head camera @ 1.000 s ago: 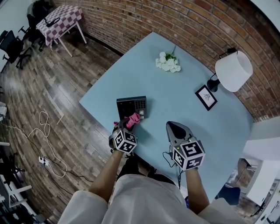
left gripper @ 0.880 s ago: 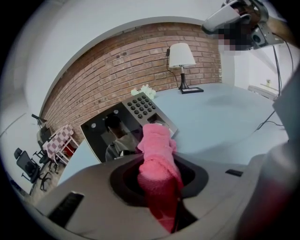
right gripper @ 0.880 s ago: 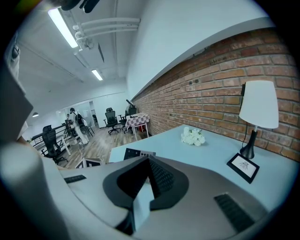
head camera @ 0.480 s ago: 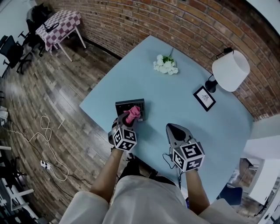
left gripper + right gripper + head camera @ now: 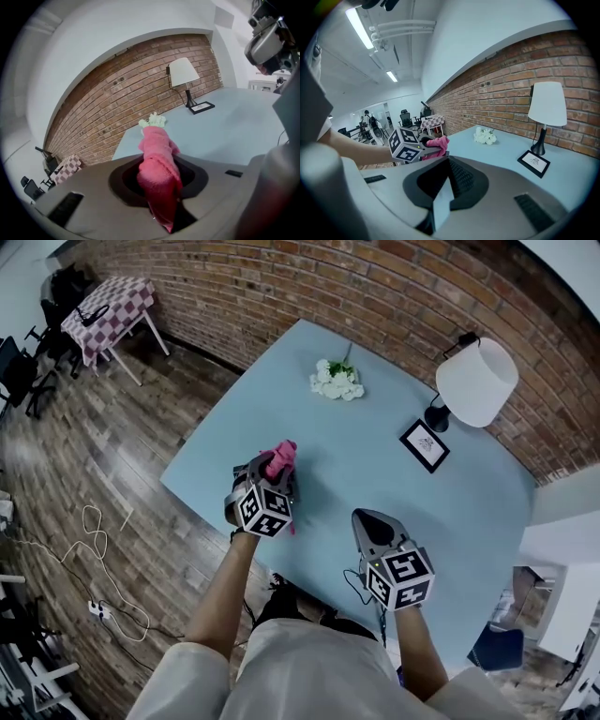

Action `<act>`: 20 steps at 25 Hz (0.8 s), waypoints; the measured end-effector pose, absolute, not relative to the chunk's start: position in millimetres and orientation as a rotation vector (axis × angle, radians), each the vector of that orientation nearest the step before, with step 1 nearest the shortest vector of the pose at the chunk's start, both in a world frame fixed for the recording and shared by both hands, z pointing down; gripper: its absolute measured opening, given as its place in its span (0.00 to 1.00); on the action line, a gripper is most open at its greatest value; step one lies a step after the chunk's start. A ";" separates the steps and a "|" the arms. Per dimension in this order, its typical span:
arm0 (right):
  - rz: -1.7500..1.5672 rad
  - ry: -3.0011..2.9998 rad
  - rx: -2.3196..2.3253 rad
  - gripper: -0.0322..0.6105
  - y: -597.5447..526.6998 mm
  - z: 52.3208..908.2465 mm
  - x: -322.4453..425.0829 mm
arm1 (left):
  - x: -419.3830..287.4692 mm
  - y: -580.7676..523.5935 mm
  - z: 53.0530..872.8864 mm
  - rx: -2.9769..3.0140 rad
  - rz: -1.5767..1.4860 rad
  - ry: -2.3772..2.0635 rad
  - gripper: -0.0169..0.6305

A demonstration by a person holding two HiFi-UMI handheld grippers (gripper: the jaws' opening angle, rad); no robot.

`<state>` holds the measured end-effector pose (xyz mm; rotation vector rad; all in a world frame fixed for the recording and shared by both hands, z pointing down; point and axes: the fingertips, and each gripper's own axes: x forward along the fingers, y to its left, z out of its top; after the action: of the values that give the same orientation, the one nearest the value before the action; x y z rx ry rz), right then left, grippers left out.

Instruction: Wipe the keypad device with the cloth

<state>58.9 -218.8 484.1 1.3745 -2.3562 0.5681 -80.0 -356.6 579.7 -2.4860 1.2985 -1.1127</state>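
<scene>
Pink fuzzy cloth [image 5: 281,457] is sitting pinched in my left tool [image 5: 270,472], hovering over the pale blue counter's [image 5: 375,465] 9 o'clock edge. The keypad device isn't showing, probably hiding beneath that tool. My right tool [image 5: 370,519] is idling closed and empty at 5 o'clock. I'm judging this mid-wipe; next calls for lowering the cloth onto the device.

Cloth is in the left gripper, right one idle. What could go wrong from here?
The pink cloth pokes loosely past the left gripper and may slip or bunch. That gripper works near the table edge while the right gripper sits shut and apart, bracing nothing, so a pushed device might slide off. The keypad device is out of sight.
</scene>
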 end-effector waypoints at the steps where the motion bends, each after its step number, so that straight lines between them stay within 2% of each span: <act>1: 0.571 -2.353 1.381 0.07 -218.3 484.5 60.9 | -76.4 -355.6 582.7 -2.488 -1.125 1.280 0.25; 20: 0.606 -2.331 1.382 0.07 -210.3 495.9 65.9 | -56.9 -303.5 639.5 -2.483 -1.276 1.148 0.24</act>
<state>65.9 -210.3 495.9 1.3824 -2.3308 0.6062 -56.9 -303.5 639.5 -2.4835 1.1479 -1.2762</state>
